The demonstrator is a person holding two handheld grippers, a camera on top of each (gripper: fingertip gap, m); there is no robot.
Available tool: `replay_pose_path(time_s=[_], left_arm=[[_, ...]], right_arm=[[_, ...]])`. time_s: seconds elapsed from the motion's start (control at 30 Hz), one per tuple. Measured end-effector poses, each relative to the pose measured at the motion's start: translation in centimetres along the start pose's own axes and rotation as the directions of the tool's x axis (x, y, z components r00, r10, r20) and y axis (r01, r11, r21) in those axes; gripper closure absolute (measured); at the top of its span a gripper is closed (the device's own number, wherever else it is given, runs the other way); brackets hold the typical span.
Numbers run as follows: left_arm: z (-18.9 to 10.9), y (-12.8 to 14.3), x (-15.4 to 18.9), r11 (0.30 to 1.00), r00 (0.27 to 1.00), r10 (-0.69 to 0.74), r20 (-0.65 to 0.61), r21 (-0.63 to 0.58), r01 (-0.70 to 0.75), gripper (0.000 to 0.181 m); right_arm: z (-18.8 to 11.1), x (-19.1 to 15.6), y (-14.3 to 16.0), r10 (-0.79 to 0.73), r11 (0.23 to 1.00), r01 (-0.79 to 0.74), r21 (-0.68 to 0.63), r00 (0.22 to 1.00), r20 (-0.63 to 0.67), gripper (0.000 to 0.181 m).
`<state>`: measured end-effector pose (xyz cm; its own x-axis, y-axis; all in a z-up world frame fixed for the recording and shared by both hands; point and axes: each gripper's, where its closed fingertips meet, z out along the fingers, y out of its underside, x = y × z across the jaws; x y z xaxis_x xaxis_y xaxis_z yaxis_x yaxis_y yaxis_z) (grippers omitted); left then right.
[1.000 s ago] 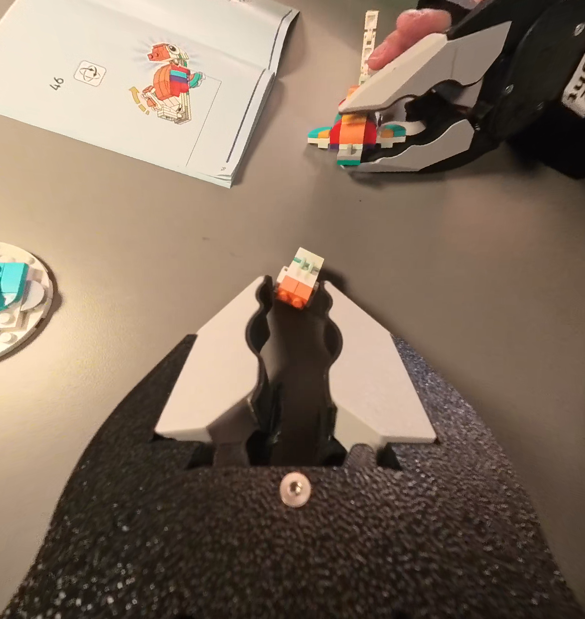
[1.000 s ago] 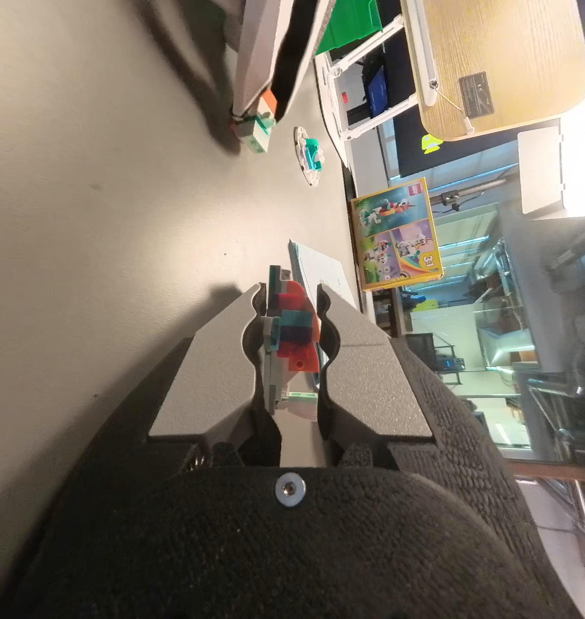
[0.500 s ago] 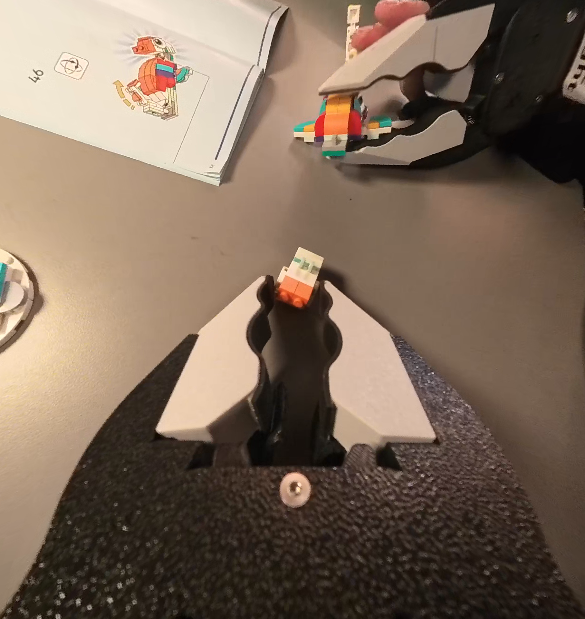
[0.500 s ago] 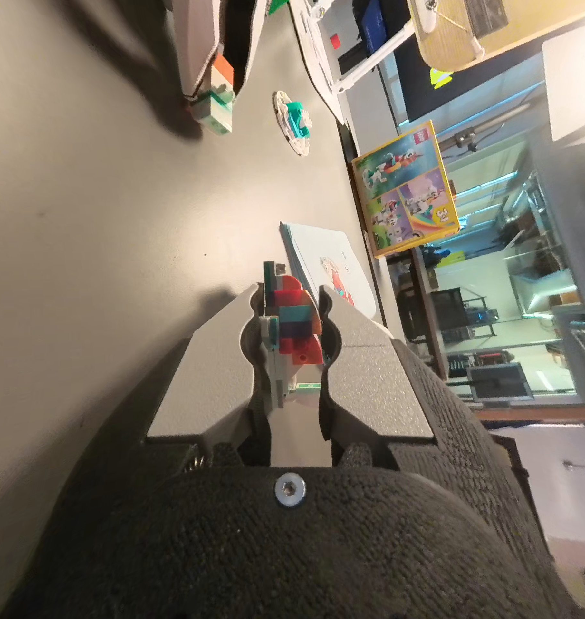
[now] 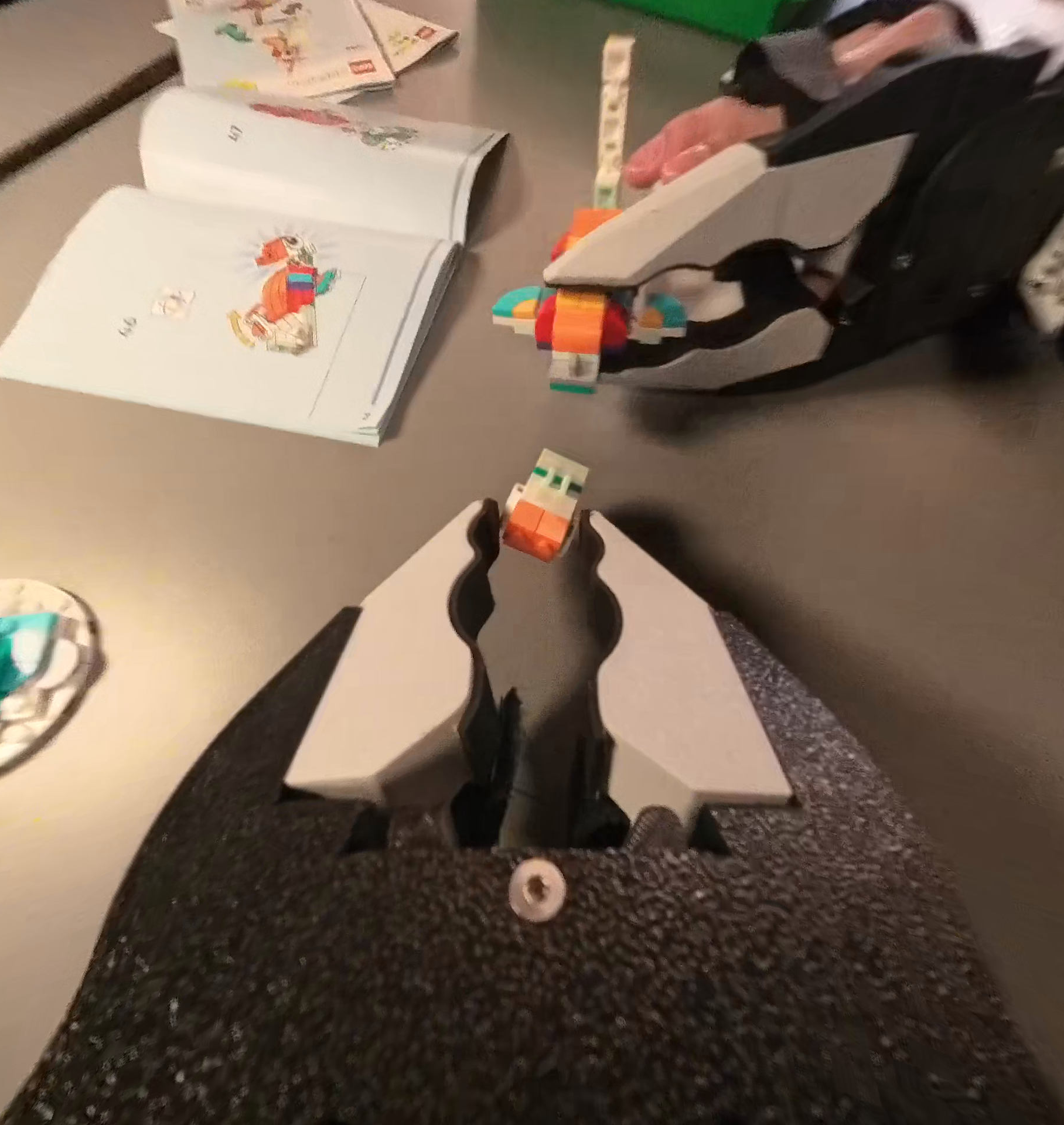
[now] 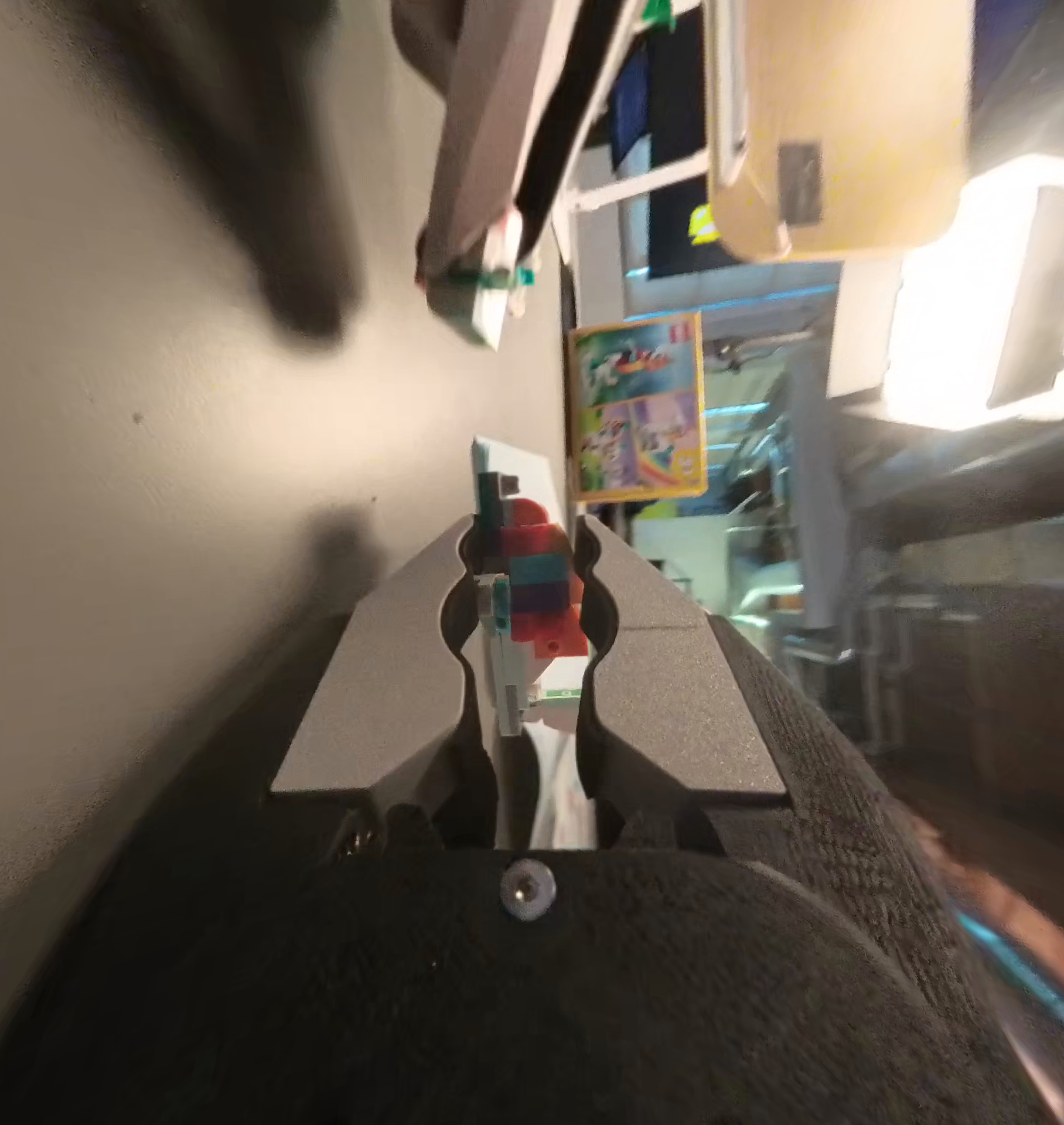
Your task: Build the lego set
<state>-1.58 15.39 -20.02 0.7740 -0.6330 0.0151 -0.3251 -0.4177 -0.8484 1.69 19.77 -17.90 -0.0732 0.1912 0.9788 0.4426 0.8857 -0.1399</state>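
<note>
Far out to the left of our left jaws sits a round white plate (image 5: 61, 700) with teal bricks (image 5: 6, 657) on it, flat on the grey table (image 5: 822, 578). Ahead and left of the tips, the open instruction booklet (image 5: 213, 304) lies face up, with more leaflets (image 5: 310, 49) beyond it. Dead centre, our left gripper (image 5: 539, 526) has its jaws nearly closed, nipping a small orange-and-white brick piece (image 5: 545, 514) right at the very tips, the white end poking forward past them. Ahead and to the right, our right gripper (image 5: 584, 329) lies turned on its side, jaws clamped from above and below on the colourful lego body (image 5: 578, 316) of orange, red and teal, a person's fingers (image 5: 694, 146) resting behind the upper jaw. A pale strip piece (image 5: 615, 109) lies on the table beyond. From the right wrist view, the lego body fills the gap between the jaws, and the yellow set box (image 6: 639, 408) stands past the tips.
</note>
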Motion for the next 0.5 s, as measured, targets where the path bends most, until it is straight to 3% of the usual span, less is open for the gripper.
replay_pose_path(time_s=[0.13,0.5], left_arm=[[0.8,-1.1,-0.5,0.994,0.980,0.109,0.166,-0.033,-0.105,0.157],[2.2,-1.2,0.0,0.992,0.980,-0.024,0.200,-0.117,0.048,0.157]], right_arm=[[-0.1,1.0,-1.2,-0.128,0.991,0.130,0.018,0.987,-0.100,0.153],[0.2,0.7,-1.6,-0.266,0.961,0.274,0.042,0.953,-0.143,0.154]])
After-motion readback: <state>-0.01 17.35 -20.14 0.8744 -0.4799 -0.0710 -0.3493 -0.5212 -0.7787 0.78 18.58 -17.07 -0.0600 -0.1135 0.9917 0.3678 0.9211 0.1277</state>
